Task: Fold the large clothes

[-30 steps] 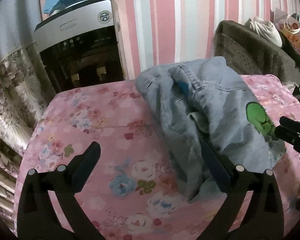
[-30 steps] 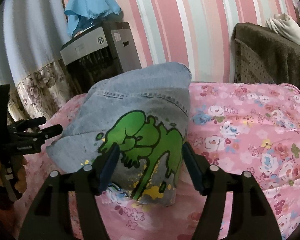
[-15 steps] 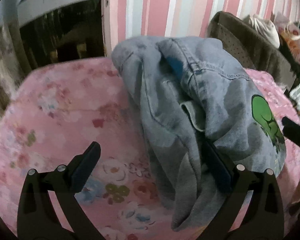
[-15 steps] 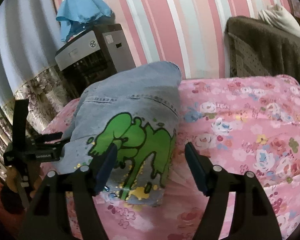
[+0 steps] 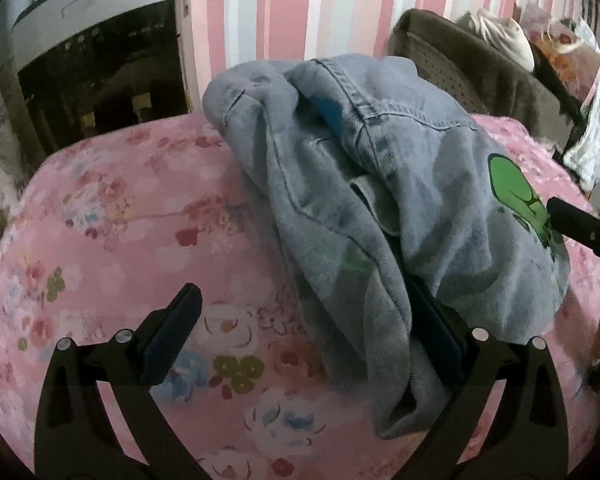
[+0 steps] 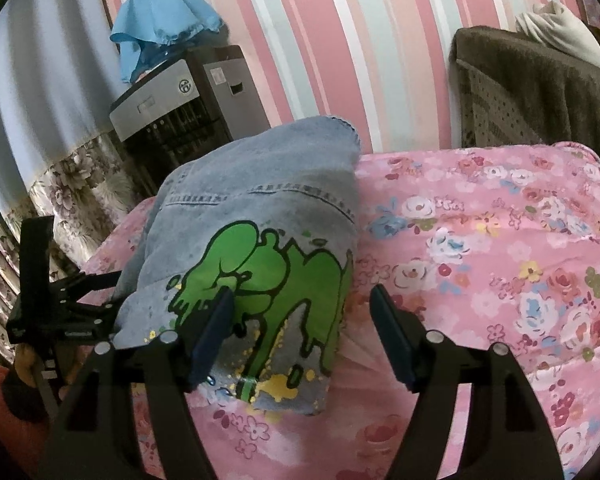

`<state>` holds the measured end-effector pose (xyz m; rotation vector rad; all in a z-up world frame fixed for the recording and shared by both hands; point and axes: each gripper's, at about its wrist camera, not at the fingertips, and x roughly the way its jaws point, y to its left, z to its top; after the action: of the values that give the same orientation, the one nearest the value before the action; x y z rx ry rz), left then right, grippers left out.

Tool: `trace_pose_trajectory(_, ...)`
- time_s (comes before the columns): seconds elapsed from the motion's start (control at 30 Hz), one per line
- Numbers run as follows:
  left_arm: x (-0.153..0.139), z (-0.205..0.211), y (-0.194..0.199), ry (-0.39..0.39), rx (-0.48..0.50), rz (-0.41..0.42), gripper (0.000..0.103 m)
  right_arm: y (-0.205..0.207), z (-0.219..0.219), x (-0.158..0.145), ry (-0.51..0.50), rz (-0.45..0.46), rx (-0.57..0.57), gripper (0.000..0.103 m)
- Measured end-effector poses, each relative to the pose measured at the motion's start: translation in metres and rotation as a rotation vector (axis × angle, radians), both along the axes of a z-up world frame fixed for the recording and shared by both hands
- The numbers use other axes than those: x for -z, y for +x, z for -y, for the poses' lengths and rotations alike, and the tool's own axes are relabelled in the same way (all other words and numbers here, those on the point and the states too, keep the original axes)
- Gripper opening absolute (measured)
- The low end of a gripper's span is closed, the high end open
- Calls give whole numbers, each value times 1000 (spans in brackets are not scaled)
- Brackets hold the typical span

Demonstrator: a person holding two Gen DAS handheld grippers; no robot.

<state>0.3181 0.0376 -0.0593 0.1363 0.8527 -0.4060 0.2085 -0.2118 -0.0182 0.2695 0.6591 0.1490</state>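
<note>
Closer now, left gripper (image 5: 304, 324) over floral bedspread (image 5: 112, 216); striped wall (image 6: 340, 40) behind.

No words or numbers can be read. The water dispenser (image 6: 172, 116) carries a round logo (image 6: 185, 87) on its silver front panel, its characters too small to make out. White lettering on the left tool (image 6: 76, 334) is too blurred to read.

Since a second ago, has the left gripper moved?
Yes. The left gripper has dropped and closed in on the denim jacket: in its view the water dispenser has slid up and left, now cut off by the frame.
</note>
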Motion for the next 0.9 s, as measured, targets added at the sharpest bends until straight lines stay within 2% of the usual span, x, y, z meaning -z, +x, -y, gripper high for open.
trace_pose_trajectory(0.03,-1,2,1,12,8,6,99,0,0,0,0,0,-1,71)
trace_pose_trajectory(0.1,0,3,6,3,29,-4,100,1,0,1,-5,2,1,79)
trace_pose_trajectory(0.27,11,-4,25,-123,63,-128,100,2,-4,2,-4,2,-7,80)
trace_pose_trajectory(0.3,11,-4,23,-121,64,-123,97,2,-5,1,-8,4,-11,80)
trace_pose_trajectory(0.37,5,1,14,-124,104,-100,77,3,-6,1,-13,3,-16,80)
trace_pose_trajectory(0.4,4,4,9,-127,126,-92,57,4,-6,1,-13,2,-17,80)
trace_pose_trajectory(0.43,2,9,3,-116,139,-76,54,5,-5,1,-13,-1,-19,80)
trace_pose_trajectory(0.5,0,16,-5,-61,126,-25,53,5,-6,3,-21,-11,-21,80)
trace_pose_trajectory(0.63,1,17,-10,-56,117,1,54,5,-9,9,-40,-29,-26,80)
trace_pose_trajectory(0.7,1,22,-15,-24,105,30,54,6,-10,12,-40,-35,-19,80)
trace_pose_trajectory(0.9,-2,25,-18,-4,88,51,54,17,-16,20,13,-63,-28,80)
